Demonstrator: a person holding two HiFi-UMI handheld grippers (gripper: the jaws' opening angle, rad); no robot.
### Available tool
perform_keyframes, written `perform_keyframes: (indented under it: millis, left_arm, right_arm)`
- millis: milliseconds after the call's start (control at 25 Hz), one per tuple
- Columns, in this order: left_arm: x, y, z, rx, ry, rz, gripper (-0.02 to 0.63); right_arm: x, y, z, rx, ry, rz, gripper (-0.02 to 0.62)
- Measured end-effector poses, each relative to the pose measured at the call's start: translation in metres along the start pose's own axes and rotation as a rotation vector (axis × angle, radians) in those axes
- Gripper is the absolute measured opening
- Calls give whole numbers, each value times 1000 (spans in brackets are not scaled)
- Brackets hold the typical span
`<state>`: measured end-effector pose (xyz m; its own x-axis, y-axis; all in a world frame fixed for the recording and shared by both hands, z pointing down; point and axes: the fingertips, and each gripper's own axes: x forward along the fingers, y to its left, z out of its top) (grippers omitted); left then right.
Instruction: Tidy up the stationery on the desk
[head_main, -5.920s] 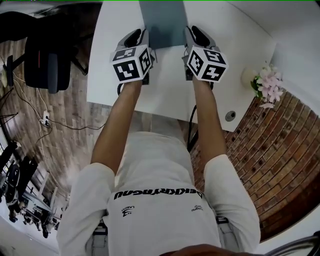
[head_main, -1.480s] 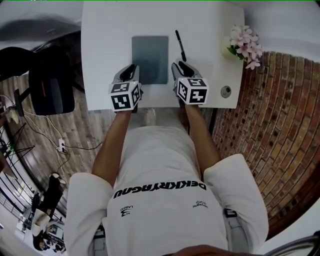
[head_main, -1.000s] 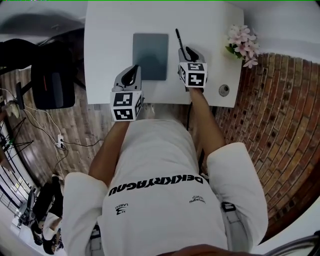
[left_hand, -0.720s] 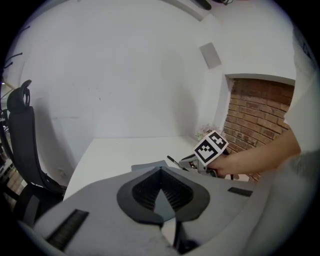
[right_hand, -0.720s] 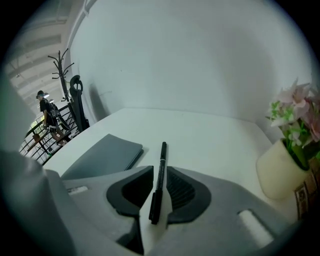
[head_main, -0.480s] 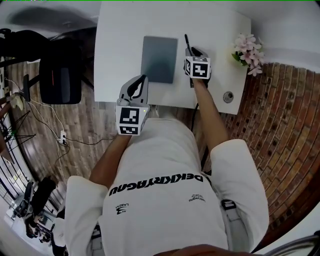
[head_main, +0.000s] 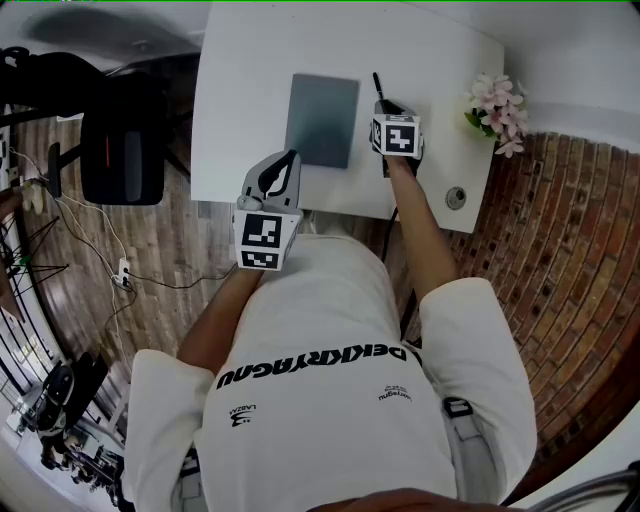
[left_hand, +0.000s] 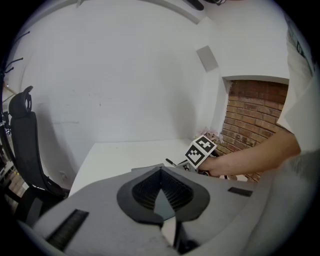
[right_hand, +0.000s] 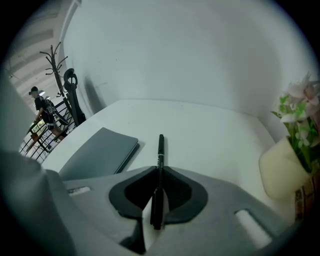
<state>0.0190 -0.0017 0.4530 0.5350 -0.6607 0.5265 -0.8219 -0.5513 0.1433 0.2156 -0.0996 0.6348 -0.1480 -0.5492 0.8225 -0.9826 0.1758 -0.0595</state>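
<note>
R gripper (head_main: 384, 104) is low on the worktop (head_main: 240, 90). Its jaws have just been closing & now pinch the black pen (right_hand: 160, 150), far end poking out ahead of them. Grey notebook (head_main: 322, 120) lies flat just left of those jaws, apart from the pen. L gripper (head_main: 288, 165) hangs over the worktop's near edge, jaws pressed together w/ nothing in them, notebook ahead. Flower vase (head_main: 497, 102) sits off to the R jaws' right.

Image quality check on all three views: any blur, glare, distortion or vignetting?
Head view: strong fisheye bows the desk edges; the light is even, with no hard shadows or glare, and the image is sharp. Left gripper view: dark round vignette and curved wall lines, but the brick wall is clear. Right gripper view: same vignette; pen sharp, vase near the rim soft.
</note>
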Motion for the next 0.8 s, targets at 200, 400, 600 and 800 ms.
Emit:
perform_keyframes:
  millis: [200, 400, 600, 800]
  left_arm:
    - [-1, 0, 6, 18, -15, 2, -2]
    - [-4, -1, 14, 28, -31, 0, -2]
    - [-7, -4, 18, 49, -43, 4, -2]
    - [-10, -5, 19, 80, -54, 5, -2]
  right_arm:
    - [-16, 2, 6, 97, -40, 17, 40]
    - [-32, 11, -5, 267, -60, 51, 40]
    - [-39, 28, -20, 400, -66, 114, 40]
    - [-41, 40, -30, 468, -64, 137, 41]
